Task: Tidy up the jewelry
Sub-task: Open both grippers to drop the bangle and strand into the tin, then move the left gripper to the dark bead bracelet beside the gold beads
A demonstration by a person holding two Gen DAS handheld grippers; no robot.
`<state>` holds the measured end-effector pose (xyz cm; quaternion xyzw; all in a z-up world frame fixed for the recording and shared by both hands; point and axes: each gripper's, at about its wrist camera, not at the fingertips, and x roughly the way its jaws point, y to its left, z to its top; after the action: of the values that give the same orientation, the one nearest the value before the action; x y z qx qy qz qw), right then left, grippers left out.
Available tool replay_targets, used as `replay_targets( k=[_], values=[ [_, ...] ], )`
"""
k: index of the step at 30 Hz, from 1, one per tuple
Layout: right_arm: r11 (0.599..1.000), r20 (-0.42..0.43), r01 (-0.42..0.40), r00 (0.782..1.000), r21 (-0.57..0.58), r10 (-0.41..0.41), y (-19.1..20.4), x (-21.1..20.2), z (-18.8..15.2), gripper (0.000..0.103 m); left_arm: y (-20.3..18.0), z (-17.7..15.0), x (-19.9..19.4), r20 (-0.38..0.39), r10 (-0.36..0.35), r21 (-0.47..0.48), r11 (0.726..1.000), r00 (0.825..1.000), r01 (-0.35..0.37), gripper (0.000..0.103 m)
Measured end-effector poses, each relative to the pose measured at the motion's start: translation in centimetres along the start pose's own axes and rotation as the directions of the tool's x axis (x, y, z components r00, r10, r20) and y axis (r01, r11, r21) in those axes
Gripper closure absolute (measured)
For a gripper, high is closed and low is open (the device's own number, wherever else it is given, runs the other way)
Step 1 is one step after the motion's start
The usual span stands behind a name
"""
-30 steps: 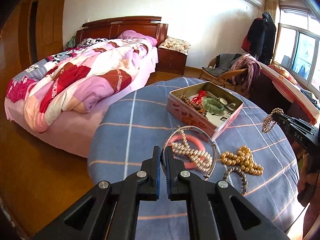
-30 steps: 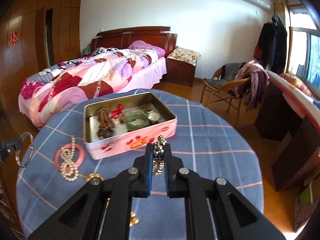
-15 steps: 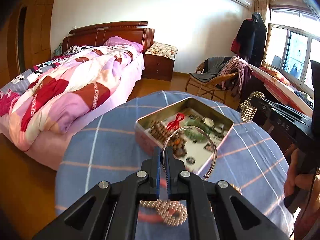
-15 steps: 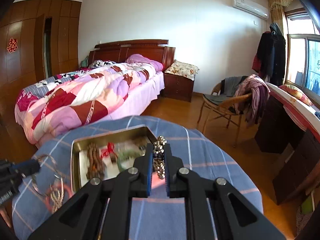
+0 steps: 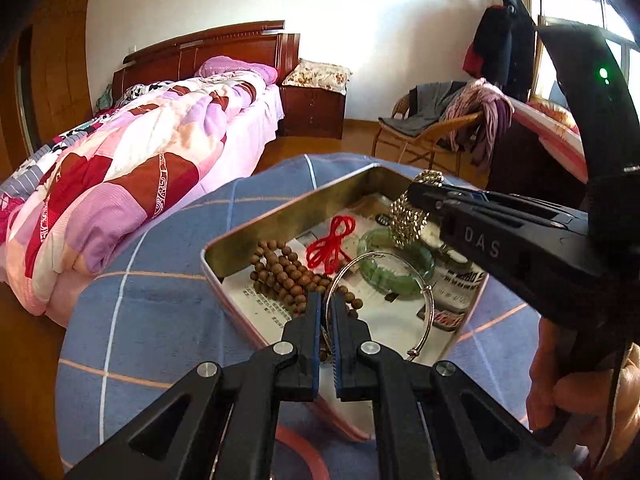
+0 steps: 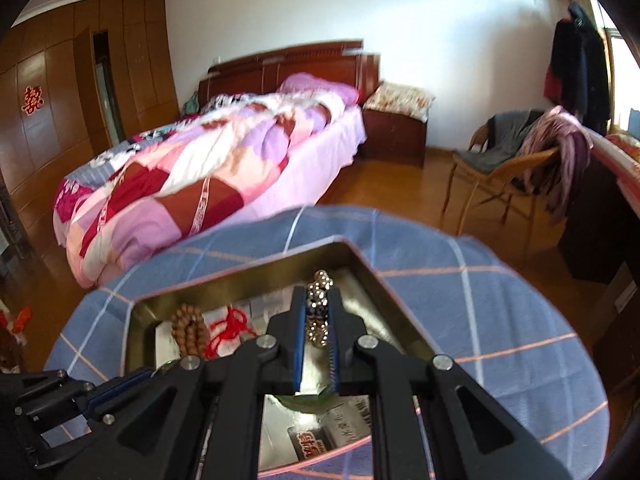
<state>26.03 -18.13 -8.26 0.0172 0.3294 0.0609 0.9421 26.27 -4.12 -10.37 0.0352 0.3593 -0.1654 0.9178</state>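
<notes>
Both tools over the tin box (image 5: 280,216)

My left tool (image 5: 327,312) grips a silver bangle (image 5: 427,292); my right tool (image 6: 317,320) clamps a beaded bracelet (image 6: 319,304).

both tongs, left (image 5: 327,312) and right (image 6: 317,320), clamped shut, angled downward

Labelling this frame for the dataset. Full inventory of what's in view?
tin box: 1, pink outside, metal inside, on the table
wooden bead strand: 1, brown, in the tin
red cord: 1, in the tin
jade bangle: 1, green, in the tin
silver bangle: 1, held over the tin
gold bead bracelet: 1, held over the tin
table: 1, blue checked cloth
bed: 1, patchwork quilt
chair: 1, wicker, clothes draped
left gripper: fingers shut on silver bangle
right gripper: fingers shut on gold bead bracelet
hand: 1, on the right gripper's handle
</notes>
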Motion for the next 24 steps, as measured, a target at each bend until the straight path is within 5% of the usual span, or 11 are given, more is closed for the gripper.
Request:
replay_targets(
  k=[6, 8, 9, 13, 17, 24],
  values=[
    [0.999, -0.032, -0.046, 0.998, -0.012, 0.045, 0.0, 0.4, -0.4, 0.082, -0.4, -0.2, 0.5, 0.015, 0.048, 0.026, 0.998, 0.999, -0.048, 0.099],
    [0.999, -0.030, -0.037, 0.999, -0.012, 0.037, 0.1, 0.4, -0.4, 0.047, -0.4, -0.2, 0.5, 0.023, 0.065, 0.018, 0.998, 0.998, -0.065, 0.096],
    [0.999, -0.018, -0.032, 0.999, -0.018, 0.032, 0.1, 0.1, -0.4, 0.042, -0.3, -0.1, 0.5, 0.027, 0.069, 0.016, 0.997, 0.997, -0.069, 0.096],
    [1.000, 0.022, 0.003, 1.000, -0.010, -0.002, 0.0, -0.9, 0.0, 0.041, -0.4, -0.2, 0.5, 0.033, 0.061, 0.021, 0.998, 0.998, -0.062, 0.080],
    [0.997, 0.051, 0.053, 0.997, 0.057, -0.056, -1.2, -2.4, -0.1, 0.041, -1.0, -0.1, -0.6, 0.077, 0.090, 0.046, 0.995, 0.993, -0.093, 0.039],
    [0.983, 0.068, 0.111, 0.990, 0.146, -0.122, -2.3, -5.3, -1.7, 0.041, -1.0, -0.5, -2.3, 0.084, 0.106, 0.037, 0.993, 0.991, -0.110, 0.037]
  ],
)
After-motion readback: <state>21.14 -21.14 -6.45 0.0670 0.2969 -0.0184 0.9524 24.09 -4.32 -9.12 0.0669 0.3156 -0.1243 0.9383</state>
